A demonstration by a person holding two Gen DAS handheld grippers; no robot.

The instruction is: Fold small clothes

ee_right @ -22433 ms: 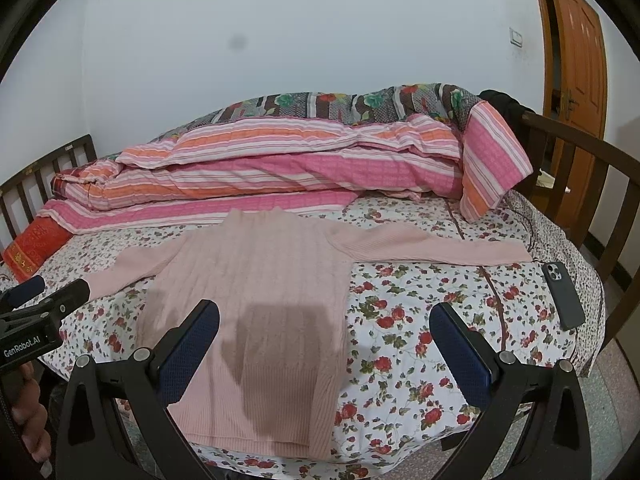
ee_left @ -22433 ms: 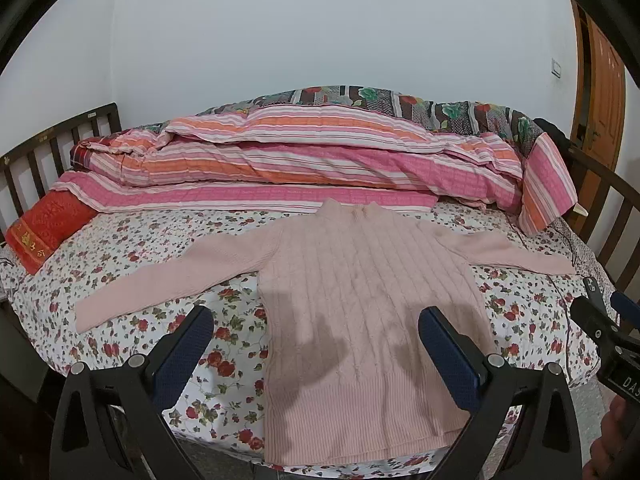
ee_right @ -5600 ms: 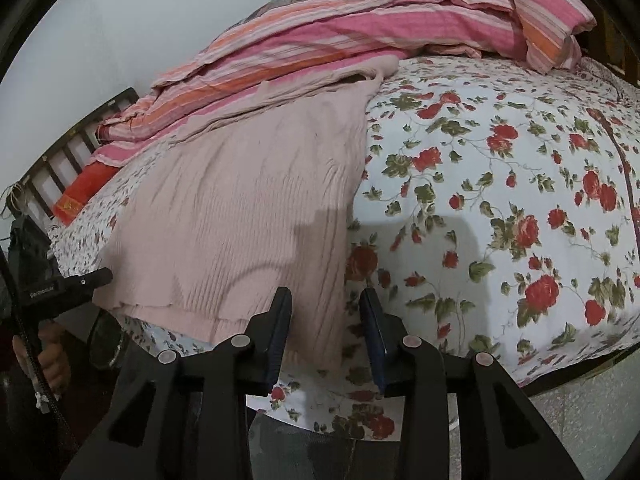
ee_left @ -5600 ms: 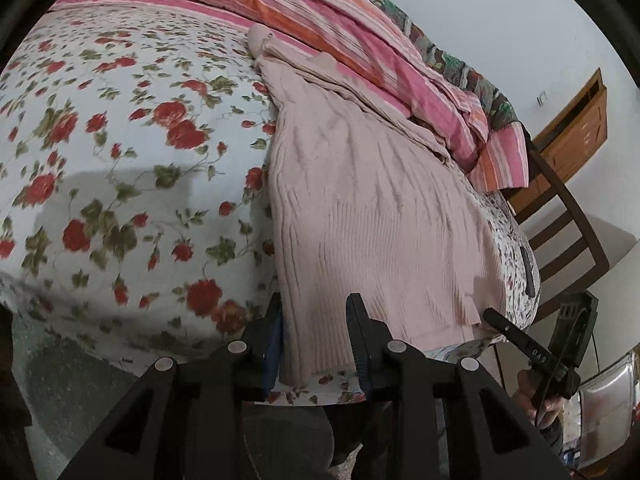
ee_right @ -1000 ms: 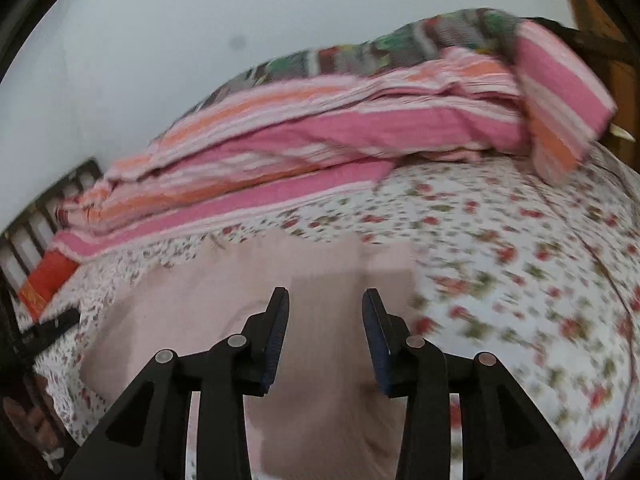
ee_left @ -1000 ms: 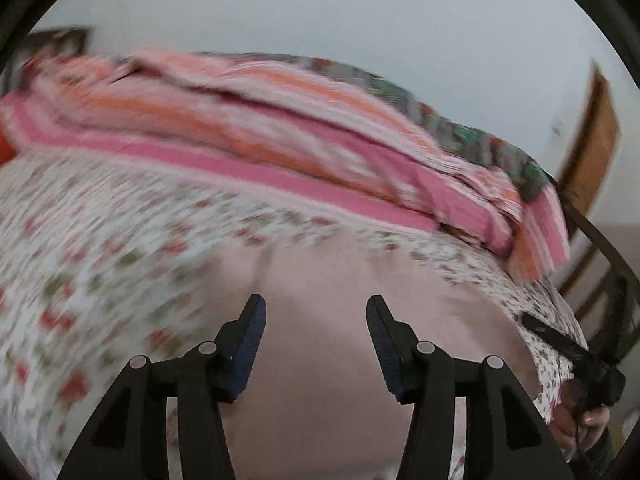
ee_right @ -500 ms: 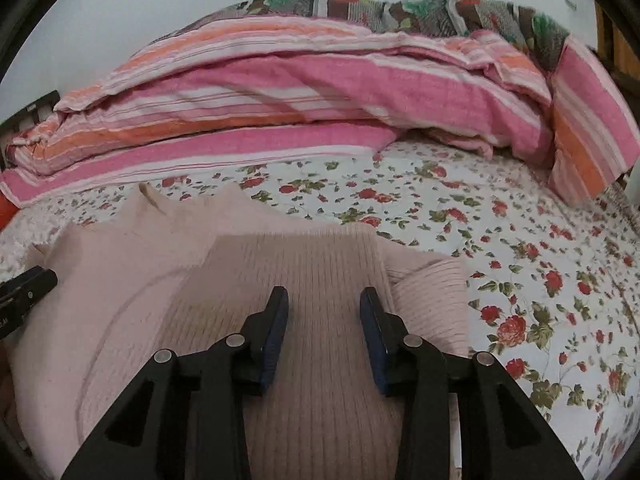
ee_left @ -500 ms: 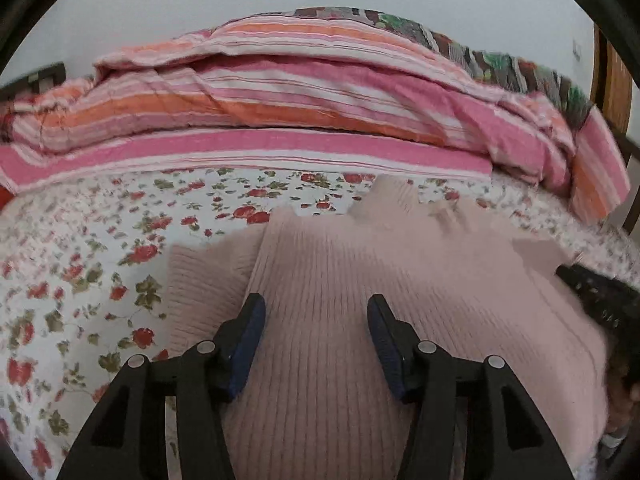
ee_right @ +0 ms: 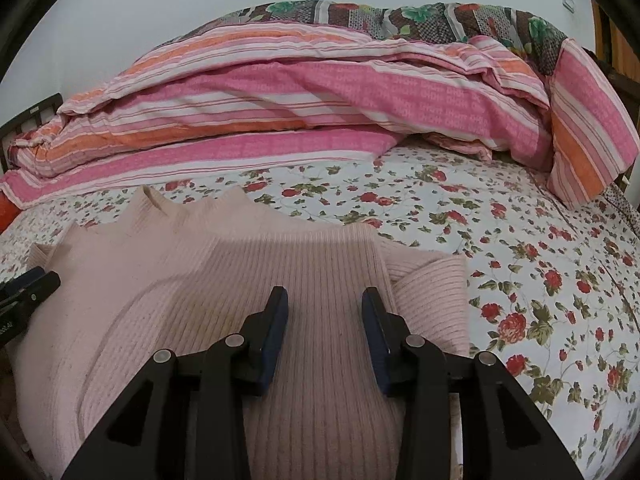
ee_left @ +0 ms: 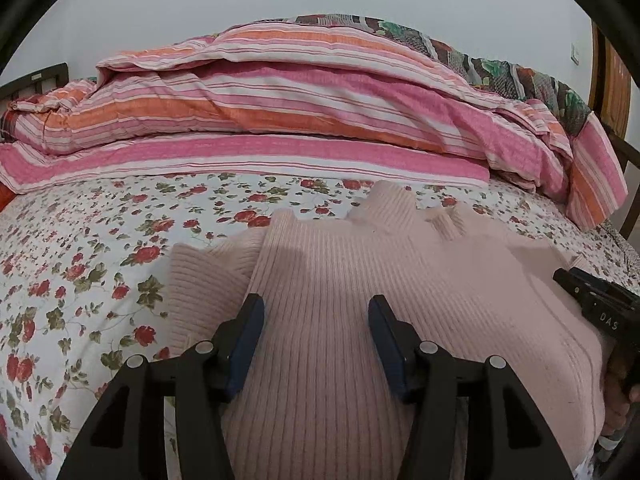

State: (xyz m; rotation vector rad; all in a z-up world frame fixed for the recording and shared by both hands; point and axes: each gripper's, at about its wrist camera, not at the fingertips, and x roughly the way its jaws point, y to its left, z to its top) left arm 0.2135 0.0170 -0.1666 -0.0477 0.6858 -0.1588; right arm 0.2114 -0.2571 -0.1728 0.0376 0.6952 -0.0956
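Both grippers tilt downward over the folded pink sweater (ee_left: 340, 280). The left gripper (ee_left: 316, 320) and right gripper (ee_right: 324, 312) stand partly open, holding nothing. Bare floral bedsheet (ee_right: 520, 260) lies right of the fold.

Sweater (ee_left: 340, 288) lies folded on bed (ee_left: 80, 264), near front edge, collar end pointing twd back. Quilt (ee_left: 280, 112) piled along back of bed, behind sweater, w/ bare sheet strip between them. Left gripper (ee_left: 316, 312) over sweater's left part; folded sleeve sticks out just left of it. Right gripper (ee_right: 324, 304) over sweater's right part; other folded sleeve sticks out just right of it. Right gripper's body shows at right edge of left view, left gripper's at left edge of right view. Headboard rail (ee_left: 36, 80) far left, behind quilt. Door (ee_left: 612, 80) far right, beyond bed.
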